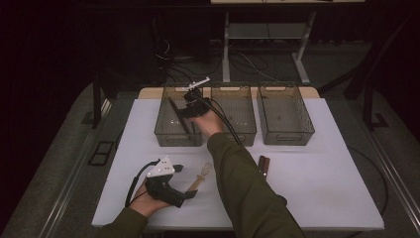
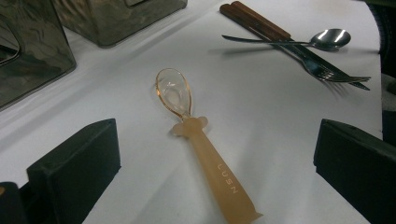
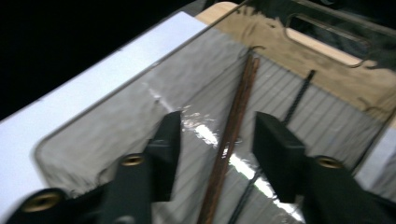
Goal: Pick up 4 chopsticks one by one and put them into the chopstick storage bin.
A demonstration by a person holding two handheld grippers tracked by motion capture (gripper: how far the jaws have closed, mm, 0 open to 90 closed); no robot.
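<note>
The right claw [image 3: 217, 149] hangs inside the leftmost of three clear bins [image 1: 163, 133] at the far side of the desk [image 1: 322, 188], its two black jaws spread apart. Between them, but not pinched, lies a pair of brown chopsticks [image 3: 233, 135] on the bin floor. A thinner dark stick [image 3: 299, 95] lies just beside them. The chopsticks' long axis runs from near the claw toward the bin's far wall, roughly along the bin's length, slightly slanted.

The left claw [image 2: 217, 163] rests low over the white desk near the person's side, jaws wide apart, with nothing pinched. Between its jaws lies a translucent amber spoon [image 2: 201, 149]. Its handle points back toward the claw and its clear bowl points away, toward the bins; the long axis runs slightly on the diagonal across the desk.

Farther right on the desk, well apart from the amber spoon, lie a metal spoon [image 2: 327, 38], a fork [image 2: 327, 72] and brown-handled cutlery [image 2: 254, 19], crossing one another.

The step in hand looks like letting go of the chopsticks in the bin. To do it well, the right claw should probably lift straight up with jaws kept wide, so neither pad drags the sticks or knocks the bin wall. The left claw would best close across the spoon's thick handle, square to its long axis.
</note>
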